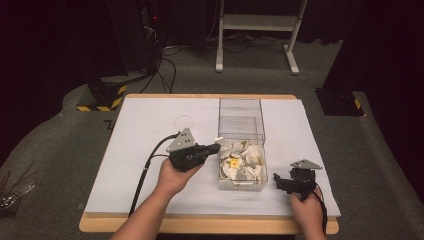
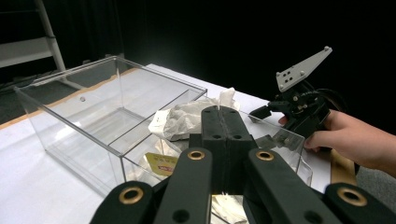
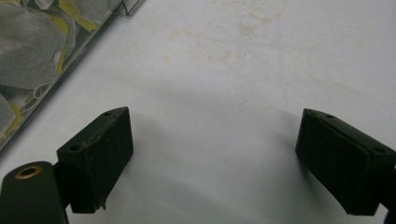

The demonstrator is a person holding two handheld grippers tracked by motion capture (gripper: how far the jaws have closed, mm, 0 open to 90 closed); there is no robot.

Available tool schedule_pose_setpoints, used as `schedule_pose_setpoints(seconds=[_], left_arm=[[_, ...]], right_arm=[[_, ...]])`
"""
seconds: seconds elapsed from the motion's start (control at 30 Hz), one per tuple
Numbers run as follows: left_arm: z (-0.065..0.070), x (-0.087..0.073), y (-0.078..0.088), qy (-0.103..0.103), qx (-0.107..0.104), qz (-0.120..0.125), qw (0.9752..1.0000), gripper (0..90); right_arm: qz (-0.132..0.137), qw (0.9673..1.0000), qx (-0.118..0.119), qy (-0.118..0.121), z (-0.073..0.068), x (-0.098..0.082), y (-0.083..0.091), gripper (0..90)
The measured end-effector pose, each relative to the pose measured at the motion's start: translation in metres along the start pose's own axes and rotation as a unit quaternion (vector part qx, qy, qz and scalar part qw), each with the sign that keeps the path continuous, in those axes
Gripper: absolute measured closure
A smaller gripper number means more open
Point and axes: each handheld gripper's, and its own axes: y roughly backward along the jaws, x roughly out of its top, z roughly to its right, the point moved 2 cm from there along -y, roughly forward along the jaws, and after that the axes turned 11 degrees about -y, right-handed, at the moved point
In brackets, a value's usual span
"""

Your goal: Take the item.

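A clear two-compartment box (image 1: 240, 107) stands on the white table sheet. Its far half is empty and its near half is heaped with white tea bags (image 1: 242, 162), one showing a yellow tag (image 1: 233, 163). My left gripper (image 1: 216, 148) sits at the box's left wall, its jaws pressed together. In the left gripper view the left gripper (image 2: 223, 112) is shut on a crumpled tea bag (image 2: 182, 120) raised at rim level above the box (image 2: 79, 121). My right gripper (image 1: 278, 182) rests on the sheet to the right of the box. Its jaws stand wide open over bare sheet (image 3: 215, 158).
A faint pencilled circle (image 1: 184, 121) marks the sheet left of the box. Beyond the table stand a white frame (image 1: 257, 22), a black stand with a striped base (image 1: 102, 97) and a black base (image 1: 340, 102). Cables lie on the floor.
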Motion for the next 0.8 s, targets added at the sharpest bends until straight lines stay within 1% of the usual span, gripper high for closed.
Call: schedule_pose_setpoints(seconds=[0.23,0.37,0.8], left_arm=[[-0.004,-0.003,0.004,0.003,0.008,-0.001,1.0,89.9],[-0.006,-0.005,0.006,0.001,0.01,-0.005,0.9999,89.9],[-0.017,-0.012,0.016,0.002,0.031,-0.013,0.9994,89.9]], right_arm=[[0.0,1.0,0.0,0.0,0.0,0.0,0.0,11.2],[0.0,1.0,0.0,0.0,0.0,0.0,0.0,11.2],[0.0,1.0,0.0,0.0,0.0,0.0,0.0,11.2]])
